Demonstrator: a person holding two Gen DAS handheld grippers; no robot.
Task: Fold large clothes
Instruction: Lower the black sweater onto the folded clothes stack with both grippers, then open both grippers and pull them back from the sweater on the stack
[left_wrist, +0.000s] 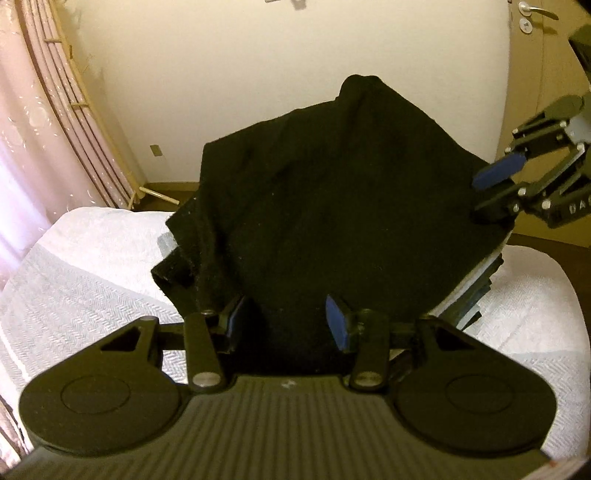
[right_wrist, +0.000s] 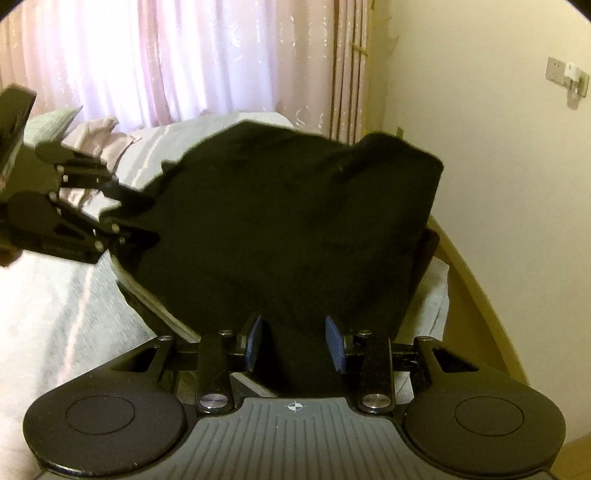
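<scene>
On the left, pink curtains (left_wrist: 33, 122) are seen, sheer and faintly patterned, hanging beside a cream wall. Below them a bed (left_wrist: 92, 258) is spread with a white cover of herringbone weave. A black garment (left_wrist: 332, 206), thick, matte and slightly fuzzy, is heaped near the bed's far end, partly raised above the cover; a stack of folded grey and white cloth (left_wrist: 476, 295) is glimpsed under its right edge.

The left tongs (left_wrist: 286, 321) are set apart, with the garment's near edge lying between the blue pads; no clamping is shown. The right tongs (right_wrist: 293, 341) are likewise apart, black cloth filling the gap but not pinched. In the left view the right tongs are seen at the garment's right corner, one blue pad above the cloth.

The step in hand is judged to be the taking of two edges of the garment before a fold. The next move would call for both tongs to be closed on the cloth, then for the garment to be lifted and spread flat. Being heavy and limp, the fabric may slip or bunch.
</scene>
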